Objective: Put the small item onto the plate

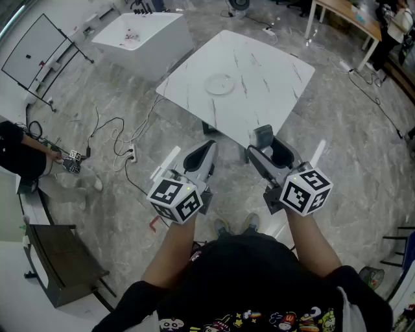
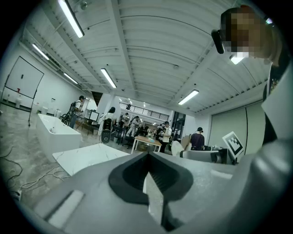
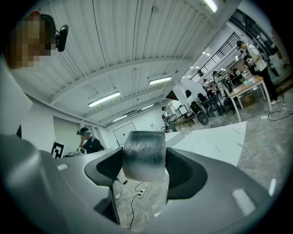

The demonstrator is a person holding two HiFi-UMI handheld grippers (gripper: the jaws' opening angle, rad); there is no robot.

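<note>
A white plate (image 1: 219,84) lies near the middle of a white marble table (image 1: 272,97) ahead of me. My right gripper (image 1: 260,148) hovers just short of the table's near edge, shut on a small grey cylindrical item (image 1: 262,135). In the right gripper view the small item (image 3: 143,155) fills the gap between the dark pads, with the table (image 3: 215,141) beyond. To its left my left gripper (image 1: 209,145) hangs over the floor, shut with nothing in it. In the left gripper view its jaws (image 2: 147,176) meet, and the table (image 2: 87,155) lies ahead on the left.
A white tub-like box (image 1: 139,35) stands beyond the table's left. Cables and a power strip (image 1: 123,152) trail over the marble floor at left. A person (image 1: 19,155) crouches at the left edge. A dark bench (image 1: 61,259) stands at lower left, a wooden desk (image 1: 347,14) far right.
</note>
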